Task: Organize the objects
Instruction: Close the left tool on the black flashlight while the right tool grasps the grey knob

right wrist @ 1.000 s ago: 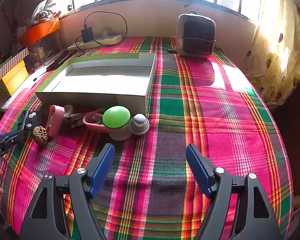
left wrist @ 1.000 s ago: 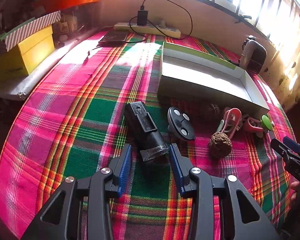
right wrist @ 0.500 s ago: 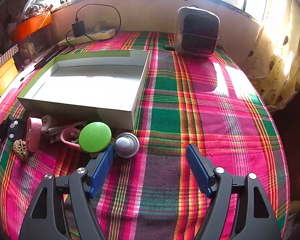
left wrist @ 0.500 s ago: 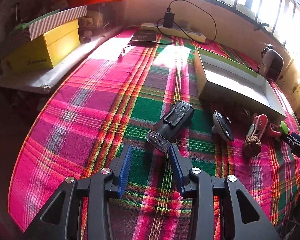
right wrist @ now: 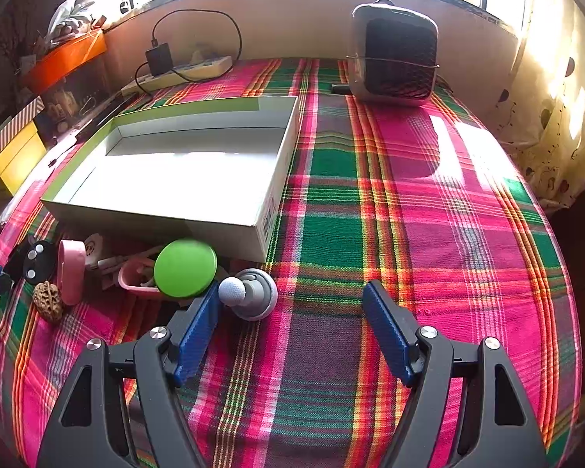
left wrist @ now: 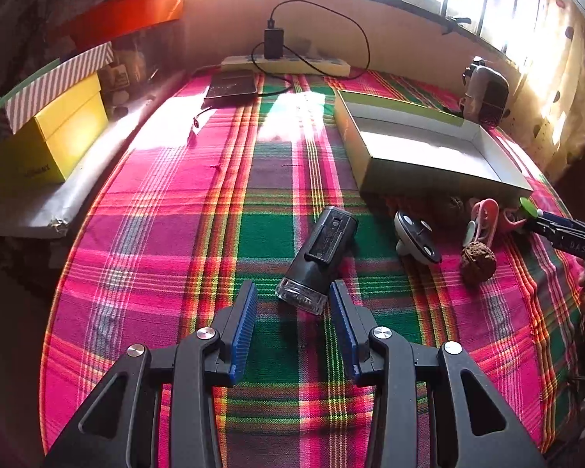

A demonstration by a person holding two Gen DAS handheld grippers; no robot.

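A black torch-like device with a clear front end lies on the plaid cloth, that end just ahead of my open left gripper and apart from both pads. An open white box with green edges stands empty. Along its near side lie a black three-button disc, a walnut, a pink clip, a green round lid and a grey knob. My right gripper is open, the grey knob just inside its left finger.
A small grey heater stands at the back right. A power strip with a charger and a dark flat device lie at the back. Yellow and striped boxes sit on a ledge to the left. A curtain hangs right.
The left gripper swung back toward the torch-like device, whose clear end now sits between the fingertips' line. The right gripper moved forward and left, bringing the grey knob and green lid close to its left finger.
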